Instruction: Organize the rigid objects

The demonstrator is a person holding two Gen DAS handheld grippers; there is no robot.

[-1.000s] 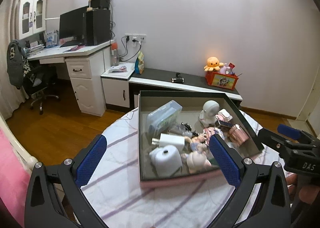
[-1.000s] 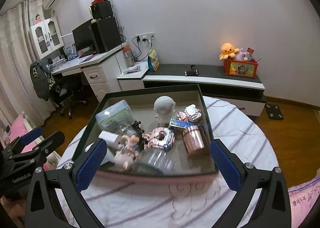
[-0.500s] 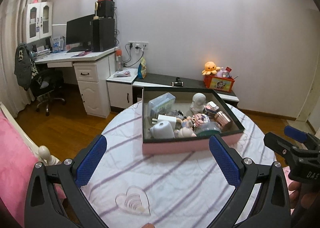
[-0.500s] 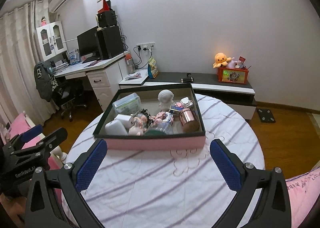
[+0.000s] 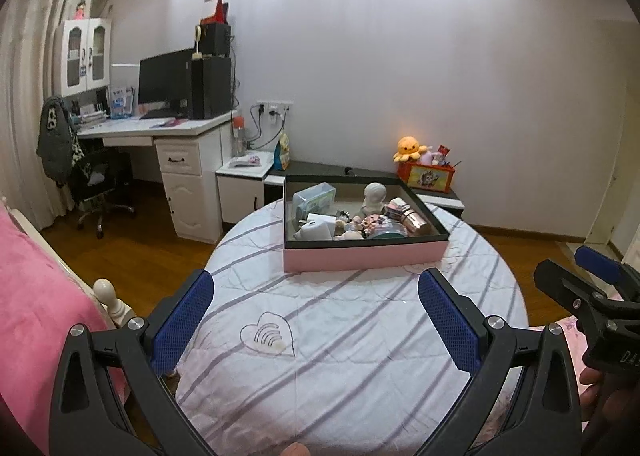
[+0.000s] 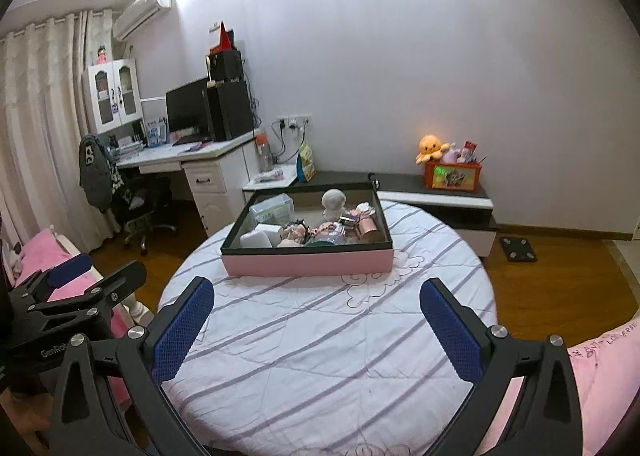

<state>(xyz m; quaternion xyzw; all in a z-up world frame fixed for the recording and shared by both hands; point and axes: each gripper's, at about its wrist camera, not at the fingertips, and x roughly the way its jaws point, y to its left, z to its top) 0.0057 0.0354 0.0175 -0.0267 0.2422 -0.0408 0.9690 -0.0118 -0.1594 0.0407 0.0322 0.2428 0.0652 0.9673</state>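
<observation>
Hovering side by side above the near edge of the round worktop [image 5: 352,336], the left tool [image 5: 316,328] and the right tool [image 6: 316,330] both hang with jaws spread wide and nothing between their blue pads. Striped white cloth covers the worktop beneath them. Farther across sits a pink box [image 6: 308,262] with a dark rim, well apart from both tools, packed with small rigid objects: a white figurine [image 6: 334,203], a clear plastic case [image 6: 272,208], a copper-coloured cup [image 6: 370,230]. Beyond it, against the wall, stand a low cabinet [image 6: 436,185] and a white desk [image 6: 192,159].
</observation>
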